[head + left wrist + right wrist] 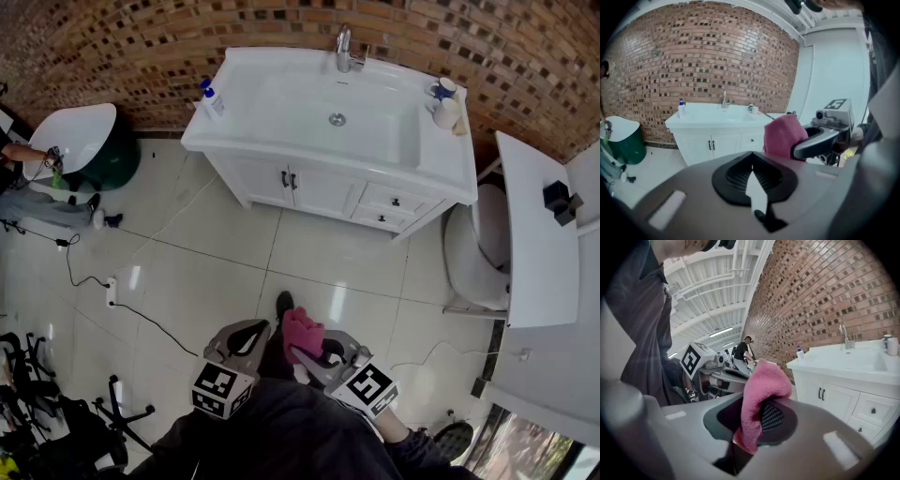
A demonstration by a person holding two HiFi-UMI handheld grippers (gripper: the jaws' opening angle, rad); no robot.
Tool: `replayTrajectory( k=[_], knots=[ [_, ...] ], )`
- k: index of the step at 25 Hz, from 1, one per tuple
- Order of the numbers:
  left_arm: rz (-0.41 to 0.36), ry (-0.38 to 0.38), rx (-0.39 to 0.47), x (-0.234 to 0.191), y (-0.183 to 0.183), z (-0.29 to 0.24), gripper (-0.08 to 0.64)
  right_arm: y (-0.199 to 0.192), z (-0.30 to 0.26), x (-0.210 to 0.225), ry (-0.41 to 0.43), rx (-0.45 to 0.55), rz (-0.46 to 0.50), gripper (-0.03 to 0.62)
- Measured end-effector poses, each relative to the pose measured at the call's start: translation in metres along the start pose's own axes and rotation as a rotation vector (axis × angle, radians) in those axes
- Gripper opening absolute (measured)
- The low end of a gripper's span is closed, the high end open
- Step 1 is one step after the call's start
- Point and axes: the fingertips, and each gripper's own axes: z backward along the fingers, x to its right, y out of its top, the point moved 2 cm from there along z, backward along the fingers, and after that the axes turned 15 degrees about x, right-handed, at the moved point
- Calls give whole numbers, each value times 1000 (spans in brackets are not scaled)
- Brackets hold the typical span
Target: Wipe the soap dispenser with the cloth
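Ahead, soap dispenser (212,99) and cups (446,112) on the sink's (281,142) rim.

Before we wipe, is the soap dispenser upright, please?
Upright: the dispenser stands at the left corner of the counter, pump on top.

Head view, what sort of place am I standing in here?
Probably a bathroom mock-up inside a larger hall: a white sink cabinet with a tap, a soap dispenser on its corner, and a toilet beside it, against a brick wall.
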Motion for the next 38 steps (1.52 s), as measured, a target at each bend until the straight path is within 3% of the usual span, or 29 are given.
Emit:
replayTrajectory(
  k=[3,7,13,21,29,33,38],
  knots=[
    [19,-7,-11,7,-5,17,0,-2,-6,-21,-6,1,-54,64],
    [36,10,10,-16,2,20,0,3,-34,-22,14,-16,-54,64],
    [41,20,69,-96,24,20,0,18,-114,13,22,-71,1,64],
    [57,-40,125,-210,57,22,0,52,-230,52,-9,-100,66,64],
    [72,-45,132,-312,92,-56,0,87,-304,162,-51,-99,96,64],
    [56,-6,107,-367,115,-113,0,101,-340,242,-38,-108,124,64],
    [54,57,97,-428,154,-172,2,147,-388,333,12,-133,198,64]
  ],
)
